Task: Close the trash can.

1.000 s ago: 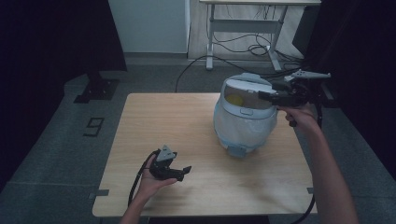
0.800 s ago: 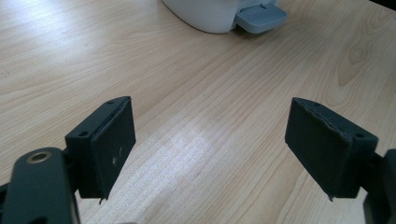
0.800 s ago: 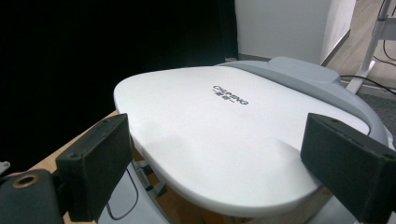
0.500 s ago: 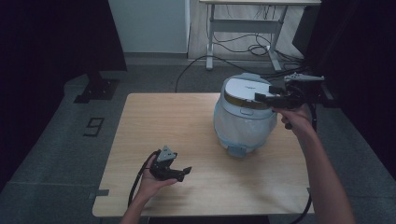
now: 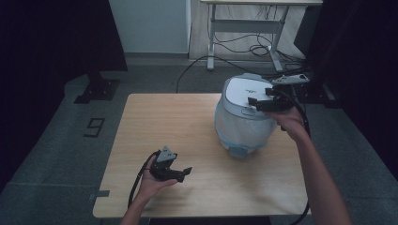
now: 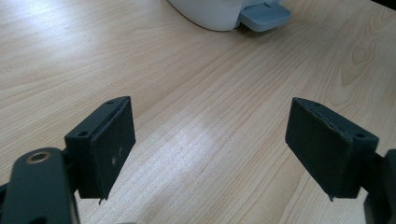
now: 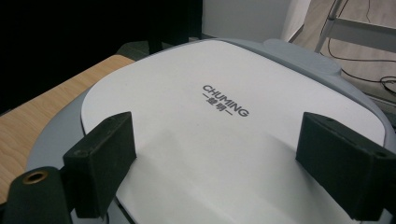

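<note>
Cooker lid [image 7: 224, 140] under gaping right tongs [image 7: 224, 168].

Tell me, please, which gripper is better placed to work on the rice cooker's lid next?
The right gripper, probably: it hovers open over the rice cooker's lid, while the left gripper sits open, low over the table near the front edge.

Lid [image 7: 224, 140] of rice cooker [image 5: 244, 117]: brand "CHUMING" printed in dark capitals, with small unreadable characters between dashes beneath | Floor [image 5: 56, 140] left of table: dark marking [image 5: 94, 127], read as "9" | No other legible text was noted.
</note>
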